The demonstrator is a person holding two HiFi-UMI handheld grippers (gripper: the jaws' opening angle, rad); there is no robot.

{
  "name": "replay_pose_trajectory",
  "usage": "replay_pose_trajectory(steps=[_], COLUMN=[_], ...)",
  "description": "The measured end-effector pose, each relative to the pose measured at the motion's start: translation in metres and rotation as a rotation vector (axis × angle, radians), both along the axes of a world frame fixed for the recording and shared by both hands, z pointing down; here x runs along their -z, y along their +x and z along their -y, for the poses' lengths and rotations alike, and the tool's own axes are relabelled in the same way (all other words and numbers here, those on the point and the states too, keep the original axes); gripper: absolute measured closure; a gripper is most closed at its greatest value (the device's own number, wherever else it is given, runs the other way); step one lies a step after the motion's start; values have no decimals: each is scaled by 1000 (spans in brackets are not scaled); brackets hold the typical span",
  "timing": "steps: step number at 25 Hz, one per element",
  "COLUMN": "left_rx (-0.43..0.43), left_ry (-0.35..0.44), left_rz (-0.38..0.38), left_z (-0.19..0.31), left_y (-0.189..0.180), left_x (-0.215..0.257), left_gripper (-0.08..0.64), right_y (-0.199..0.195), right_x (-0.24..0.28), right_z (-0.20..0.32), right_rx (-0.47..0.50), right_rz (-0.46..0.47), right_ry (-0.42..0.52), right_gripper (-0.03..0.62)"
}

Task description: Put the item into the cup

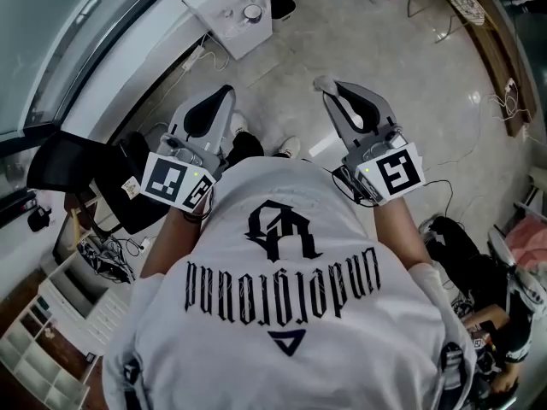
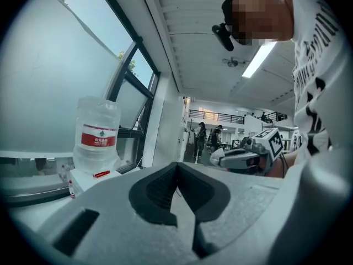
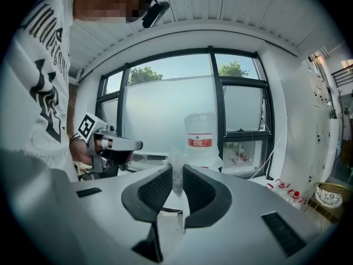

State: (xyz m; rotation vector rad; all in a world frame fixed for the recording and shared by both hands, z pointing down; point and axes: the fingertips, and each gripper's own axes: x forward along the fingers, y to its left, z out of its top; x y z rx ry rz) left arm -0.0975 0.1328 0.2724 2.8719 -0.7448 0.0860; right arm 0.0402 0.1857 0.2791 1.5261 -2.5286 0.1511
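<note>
Jug (image 3: 202,127) with unreadable red label (image 3: 199,142), right tongs (image 3: 177,178) pinching clear wrapper (image 3: 175,158)

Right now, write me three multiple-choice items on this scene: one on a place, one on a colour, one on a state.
1. Where does the water jug stand?
A. on the floor
B. by the window
C. on a chair

2. What colour is the jug's label?
A. red
B. blue
C. green

3. How do the right gripper's jaws stand?
A. wide apart, empty
B. closed on a clear item
C. closed on a cup

Answers:
1 B: the panes rise right behind it.
2 A: a red band wraps the jug.
3 B: a crumpled clear wad sits between the pads.
</note>
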Motion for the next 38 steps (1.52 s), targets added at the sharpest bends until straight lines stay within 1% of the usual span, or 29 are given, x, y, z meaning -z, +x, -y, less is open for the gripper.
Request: replay_pose_trajectory(steps=[5, 8, 13, 18, 27, 31, 34, 38], left_rx=[-45, -83, -133, -165, -187, -169, -155, -145], left_ry=[1, 16, 26, 37, 27, 19, 10, 6], left_rz=[-6, -2, -12, -18, -38, -45, -48, -51], left_z=[19, 35, 69, 105, 151, 168, 179, 190], left_y=[2, 1, -13, -37, -82, -97, -101, -97], left_x=[1, 2, 8, 13, 8, 5, 2, 0], left_gripper=[548, 548, 548, 548, 548, 548, 548, 548], right_y=[0, -6, -31, -61, -105, -117, -121, -117], right_x=[-5, -4, 3, 6, 6, 8, 8, 5], right_z=[18, 37, 70, 105, 158, 176, 188, 203], right_rx=[-22, -37, -49, -71, -80, -81, -71, -54], right_rz=[-6, -9, -61, -58, -82, -93, -92, -90], right_ry=[-32, -34, -17, -18, -27, -8, -6, -9], right_gripper=[528, 529, 529, 529, 528, 529, 529, 529])
